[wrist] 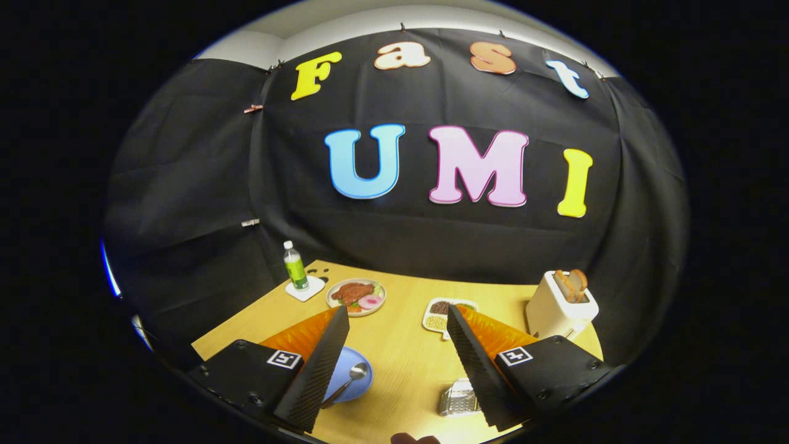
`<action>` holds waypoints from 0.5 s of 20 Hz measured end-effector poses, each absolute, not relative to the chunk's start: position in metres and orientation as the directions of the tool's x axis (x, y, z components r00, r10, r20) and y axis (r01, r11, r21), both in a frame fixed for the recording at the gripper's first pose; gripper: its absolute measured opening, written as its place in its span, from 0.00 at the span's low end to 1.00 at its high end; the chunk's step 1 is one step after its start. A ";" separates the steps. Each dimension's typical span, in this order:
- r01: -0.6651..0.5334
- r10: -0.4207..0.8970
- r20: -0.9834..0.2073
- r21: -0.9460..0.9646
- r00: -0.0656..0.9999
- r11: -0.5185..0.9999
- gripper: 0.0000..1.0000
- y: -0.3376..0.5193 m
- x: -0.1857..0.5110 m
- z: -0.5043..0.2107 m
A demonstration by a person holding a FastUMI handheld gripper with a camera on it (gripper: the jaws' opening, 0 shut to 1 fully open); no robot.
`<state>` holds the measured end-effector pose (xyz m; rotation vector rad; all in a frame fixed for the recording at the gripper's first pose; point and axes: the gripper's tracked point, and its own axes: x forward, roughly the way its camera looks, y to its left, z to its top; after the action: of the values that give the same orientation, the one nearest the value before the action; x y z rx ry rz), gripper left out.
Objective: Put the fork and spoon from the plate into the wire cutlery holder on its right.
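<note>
Gripper (397, 317): fingers spread wide, holding nothing, raised above the table (407, 364).
Spoon (351, 377): lies on the blue plate (360, 388) just beside the left finger, bowl toward the far side, handle running back under that finger.
Fork: cannot tell; likely hidden behind the left finger.
Holder (459, 399): wire, beside the right finger, to the plate's right, well apart from it.
Handling: spoon looks like thin metal, so light, stiff, slippery; best pinched across the handle.
In the way: the plate's rim may hinder a low pinch.
Beyond: food plate (356, 297), tray (439, 316), bottle (295, 266) on coaster, toaster (560, 305), all well clear.
</note>
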<state>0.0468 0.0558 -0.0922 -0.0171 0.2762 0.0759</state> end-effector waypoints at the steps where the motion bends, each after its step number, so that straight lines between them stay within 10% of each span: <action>1: -0.084 0.078 -0.312 -0.006 0.947 0.996 0.99 0.062 0.049 -0.105; 10: -0.173 0.159 -0.637 0.041 0.754 0.984 1.00 0.128 0.051 -0.237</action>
<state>0.0513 0.1277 -0.2373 -0.0207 0.6933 0.1809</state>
